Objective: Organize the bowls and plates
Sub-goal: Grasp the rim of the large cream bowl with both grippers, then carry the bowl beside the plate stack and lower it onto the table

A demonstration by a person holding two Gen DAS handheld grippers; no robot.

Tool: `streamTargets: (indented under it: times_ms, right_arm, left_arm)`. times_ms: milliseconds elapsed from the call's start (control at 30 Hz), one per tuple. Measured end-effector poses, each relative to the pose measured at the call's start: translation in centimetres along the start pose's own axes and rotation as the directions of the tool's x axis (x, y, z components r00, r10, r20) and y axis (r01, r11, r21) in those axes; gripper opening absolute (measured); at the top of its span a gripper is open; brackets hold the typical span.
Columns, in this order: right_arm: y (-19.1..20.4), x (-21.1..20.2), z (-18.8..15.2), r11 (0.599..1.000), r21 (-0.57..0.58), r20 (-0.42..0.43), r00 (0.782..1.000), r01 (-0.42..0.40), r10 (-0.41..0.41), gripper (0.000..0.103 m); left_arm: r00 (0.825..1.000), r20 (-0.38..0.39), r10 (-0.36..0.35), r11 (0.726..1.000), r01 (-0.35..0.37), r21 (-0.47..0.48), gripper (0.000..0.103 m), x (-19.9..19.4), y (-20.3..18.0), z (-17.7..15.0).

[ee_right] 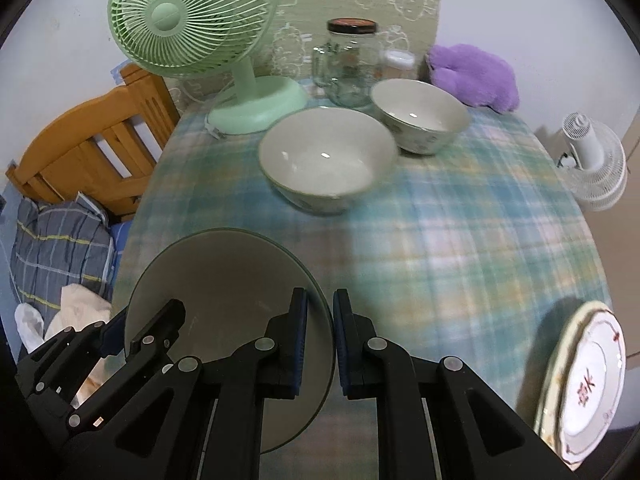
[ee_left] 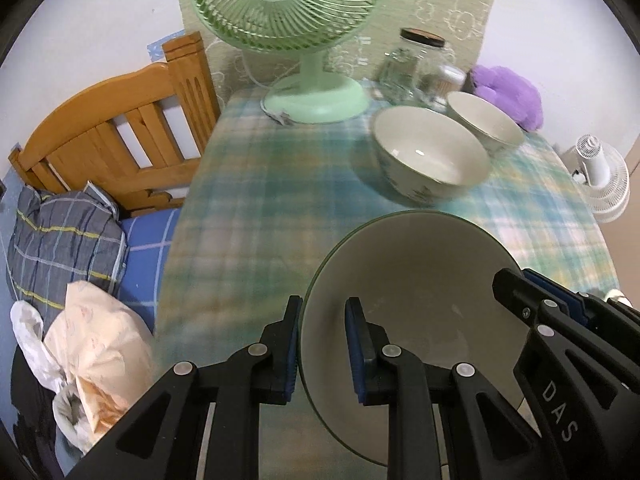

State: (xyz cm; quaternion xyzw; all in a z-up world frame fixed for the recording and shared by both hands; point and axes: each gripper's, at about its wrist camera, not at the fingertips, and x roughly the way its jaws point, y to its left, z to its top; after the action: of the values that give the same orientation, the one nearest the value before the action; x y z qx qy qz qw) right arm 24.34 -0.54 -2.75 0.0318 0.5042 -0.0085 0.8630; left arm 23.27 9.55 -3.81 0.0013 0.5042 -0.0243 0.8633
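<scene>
Both the left gripper (ee_left: 322, 350) and right gripper (ee_right: 320, 344) are holding their jaws clamped on the grey-green plate (ee_left: 408, 292) over the near bench (ee_right: 460, 248), while two bowls (ee_right: 326, 160) farther back and the stacked plates (ee_right: 588, 380) at near right are awaiting sorting.

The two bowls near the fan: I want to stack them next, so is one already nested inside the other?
No. The larger bowl and the smaller bowl stand side by side.

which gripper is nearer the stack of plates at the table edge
Right. The right gripper is at the gray plate's right rim, with the stacked plates off to its right. The left gripper is at that plate's left rim, farther away.
</scene>
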Motion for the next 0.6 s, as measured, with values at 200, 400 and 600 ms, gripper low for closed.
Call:
streamTargets:
  times_ms: [200,400,600]
  right_arm:
    - [-3.0,-1.8,-1.9,1.000,-0.009,-0.009,1.000,0.015,-0.015,0.016]
    - [-6.3,-3.4,-4.1,0.999,-0.024,-0.019,0.999,0.026,-0.027,0.016]
    - [-9.3,-3.5,-6.1,0.999,-0.020,-0.065,0.997,0.046,-0.047,0.016]
  left_arm:
    - [1.000,-0.012,-0.011,1.000,0.011,-0.001,0.019,-1.2,-3.2,-1.7]
    - [0.999,-0.038,-0.031,1.000,0.031,-0.001,0.019,-2.0,-6.6,-4.0]
    - [0.996,-0.075,-0.050,0.999,0.051,0.007,0.019,-1.9,-9.3,-5.8]
